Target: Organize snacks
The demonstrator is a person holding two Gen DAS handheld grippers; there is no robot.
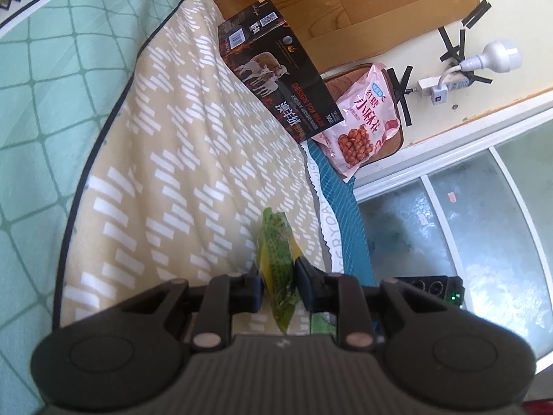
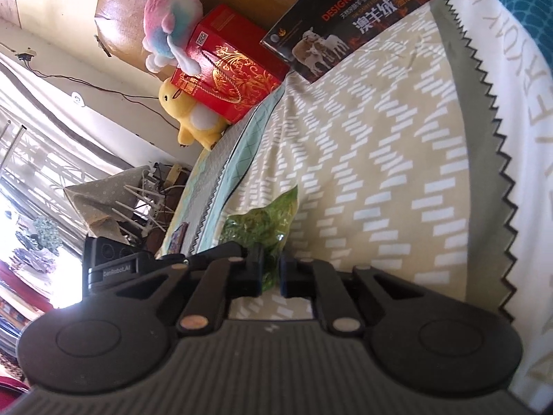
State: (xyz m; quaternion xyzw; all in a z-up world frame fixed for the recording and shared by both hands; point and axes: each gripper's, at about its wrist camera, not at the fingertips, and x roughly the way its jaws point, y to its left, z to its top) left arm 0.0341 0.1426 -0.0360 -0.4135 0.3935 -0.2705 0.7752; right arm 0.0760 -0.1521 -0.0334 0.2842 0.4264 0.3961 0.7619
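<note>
Over bedspread (image 1: pixel 179 159); left tongs (image 1: pixel 278 285), right tongs (image 2: pixel 271 271) pinch green packet (image 1: pixel 276 259)

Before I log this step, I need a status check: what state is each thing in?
left gripper: shut on the green snack packet
right gripper: shut on the green packet too
dark box: closed, on the bed
pink snack bag: sealed, lying flat

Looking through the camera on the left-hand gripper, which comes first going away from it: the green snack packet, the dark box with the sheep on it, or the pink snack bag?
1. Green snack packet: pinched between the fingers of the left gripper, over the patterned blanket.
2. Dark box: farther up, at the blanket's edge.
3. Pink snack bag: to the right of the box and just behind its lower end, on a brown cushion.
</note>
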